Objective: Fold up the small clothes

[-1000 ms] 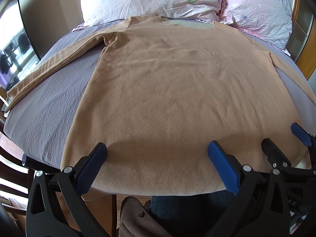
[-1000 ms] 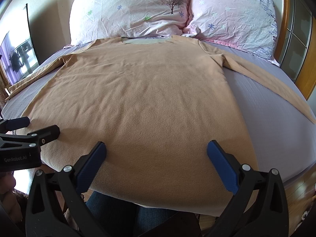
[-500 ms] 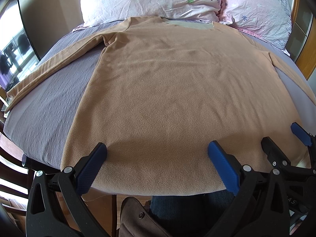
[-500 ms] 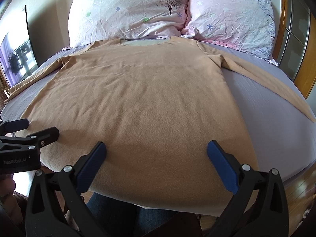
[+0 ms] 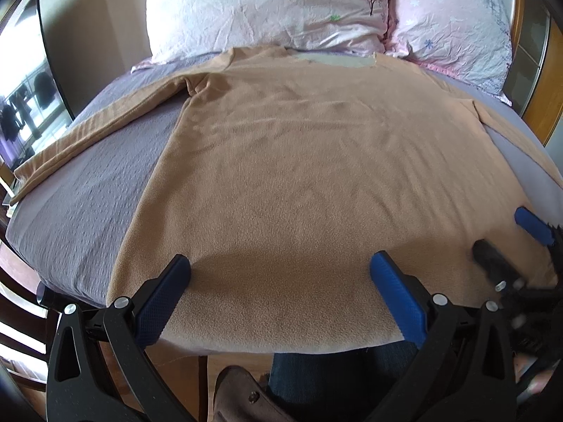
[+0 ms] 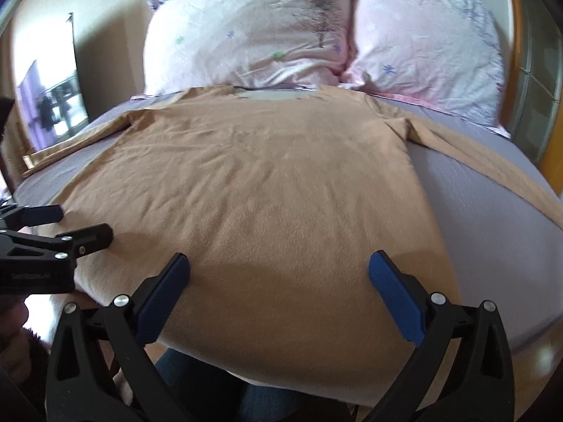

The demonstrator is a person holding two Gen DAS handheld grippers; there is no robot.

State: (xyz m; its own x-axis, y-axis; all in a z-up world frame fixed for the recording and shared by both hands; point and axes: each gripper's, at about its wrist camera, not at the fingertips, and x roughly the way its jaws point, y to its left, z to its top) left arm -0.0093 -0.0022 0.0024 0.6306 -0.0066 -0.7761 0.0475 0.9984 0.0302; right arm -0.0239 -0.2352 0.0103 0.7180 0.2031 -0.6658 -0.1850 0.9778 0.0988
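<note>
Tan long-sleeved top [image 5: 316, 183] lies flat on the grey bed [image 5: 88, 204], sleeves out, unfolded. Both views have just tipped up and blurred: left gripper [image 5: 278, 274] and right gripper [image 6: 278, 270] lift from the hem, fingers spread wide, holding nothing.

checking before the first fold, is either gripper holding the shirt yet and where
Nothing is held. The left gripper and right gripper are both open over the hem of the tan long-sleeved fleece shirt, which lies flat on the grey bedsheet.
</note>
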